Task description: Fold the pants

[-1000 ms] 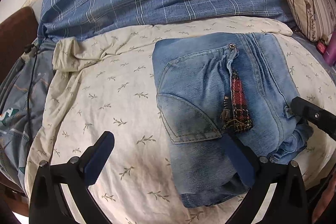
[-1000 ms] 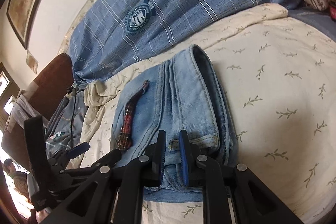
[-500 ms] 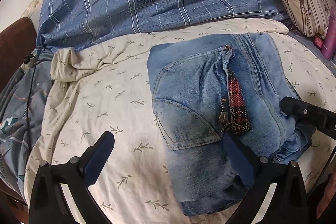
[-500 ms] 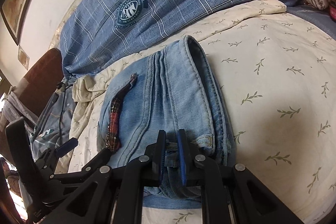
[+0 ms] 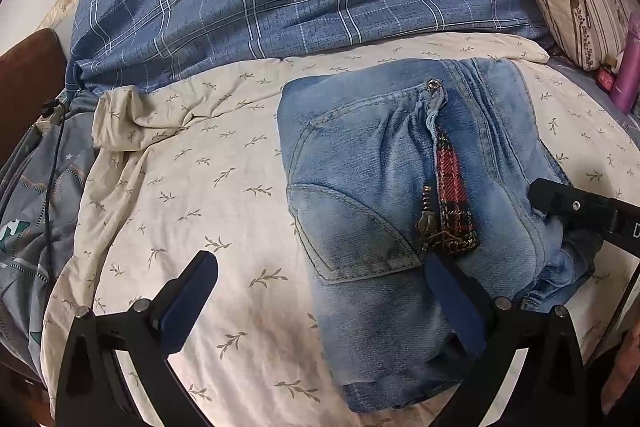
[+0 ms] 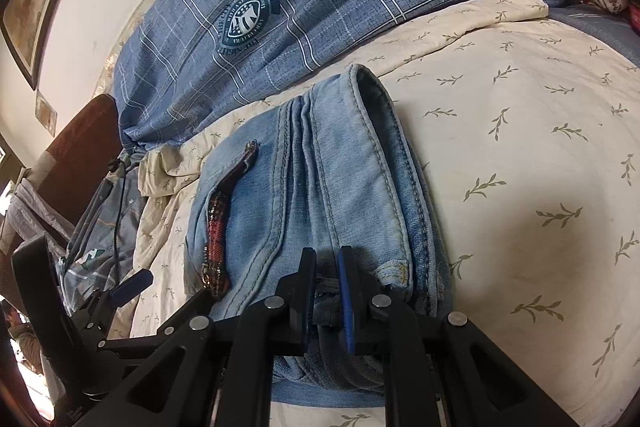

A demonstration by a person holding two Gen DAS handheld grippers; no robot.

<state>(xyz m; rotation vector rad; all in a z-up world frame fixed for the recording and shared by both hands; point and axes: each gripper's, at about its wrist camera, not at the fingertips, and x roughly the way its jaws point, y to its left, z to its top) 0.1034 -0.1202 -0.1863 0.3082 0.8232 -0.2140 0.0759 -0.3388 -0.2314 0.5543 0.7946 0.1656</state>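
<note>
Pants (image 5: 392,195) folded, long axis pointing away.

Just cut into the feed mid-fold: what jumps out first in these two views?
The folded blue jeans lie in a compact bundle on the cream leaf-print sheet, a red plaid strip showing on top. The right gripper is shut on bunched denim at the bundle's near edge, while the left gripper is open above the sheet and jeans.
</note>
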